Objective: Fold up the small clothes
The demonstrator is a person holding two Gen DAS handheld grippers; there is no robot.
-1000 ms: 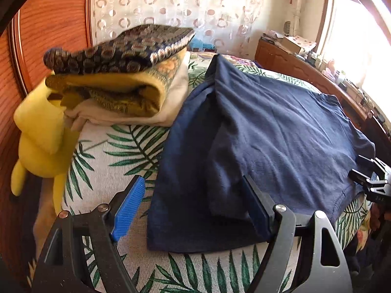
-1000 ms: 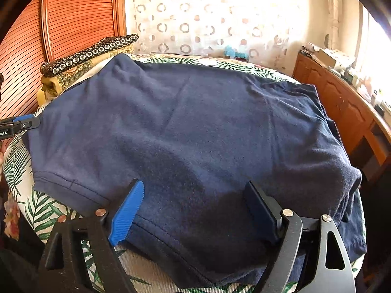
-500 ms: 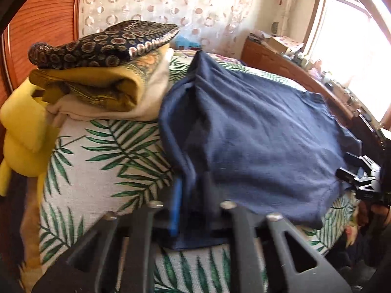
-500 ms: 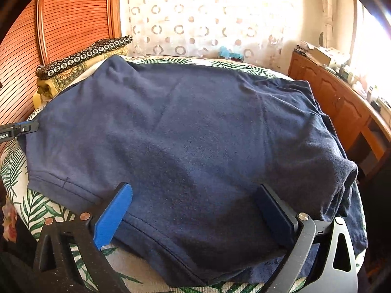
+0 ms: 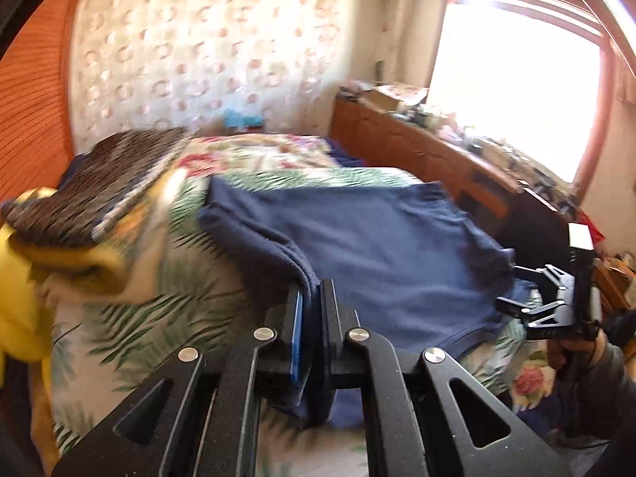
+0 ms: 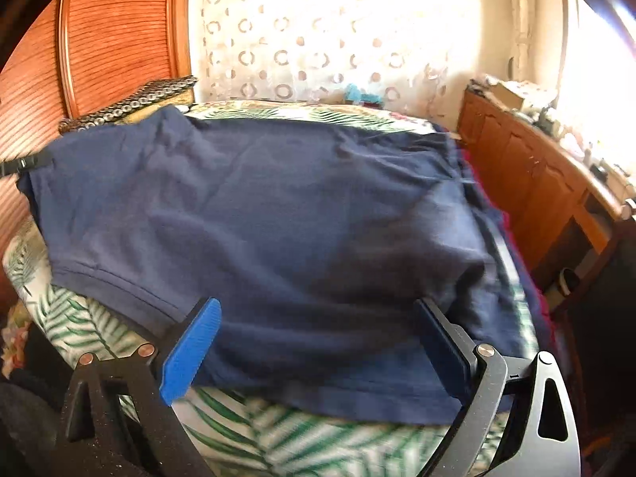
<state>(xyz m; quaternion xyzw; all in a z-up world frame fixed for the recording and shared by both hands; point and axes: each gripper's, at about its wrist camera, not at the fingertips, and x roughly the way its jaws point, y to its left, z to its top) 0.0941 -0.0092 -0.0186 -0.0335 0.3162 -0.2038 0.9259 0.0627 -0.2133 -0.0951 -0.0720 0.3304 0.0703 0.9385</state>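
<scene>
A navy blue garment [image 6: 278, 214] lies spread over the leaf-print bed [image 6: 254, 429]. In the left wrist view the garment [image 5: 381, 246] has its near left edge bunched up. My left gripper [image 5: 312, 298] is shut on that bunched edge and holds it lifted. My right gripper [image 6: 314, 330] is open, its blue pads [image 6: 190, 349] straddling the near hem without pinching it. The right gripper also shows in the left wrist view [image 5: 548, 306] at the garment's far right corner.
A stack of folded clothes [image 5: 91, 206] sits at the bed's left, with a yellow plush [image 5: 20, 290] beside it. A wooden headboard [image 6: 99, 47] is behind. A cluttered wooden dresser [image 6: 528, 175] runs along the right side under a window.
My left gripper shut on the garment's left edge and lifted it, tilting upward. My right gripper stayed open and drew back slightly along the near hem.
</scene>
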